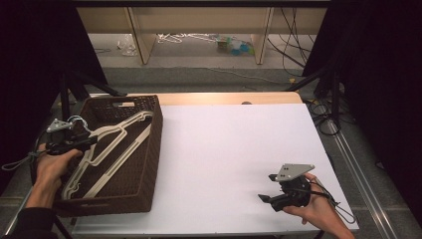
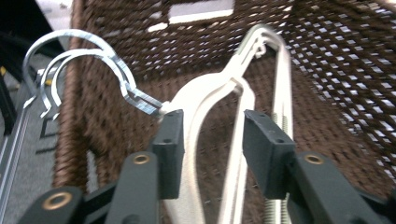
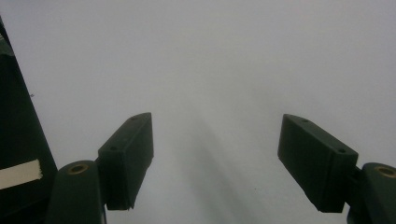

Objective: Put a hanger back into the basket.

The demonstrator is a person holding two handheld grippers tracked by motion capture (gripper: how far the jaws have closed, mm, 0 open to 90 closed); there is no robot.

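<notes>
No readable writing

No text, label, brand, number or sign can be read in any of the three views; the strip of pale tape (image 3: pixel 18 173) at the left edge of the right gripper view is blank.

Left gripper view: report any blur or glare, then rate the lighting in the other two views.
Left gripper view: hangers and basket weave smeared by motion blur, metal hooks catch glare. High view: white table evenly lit, surroundings dark. Right gripper view: soft, flat light, faint shadow between the jaws.
</notes>
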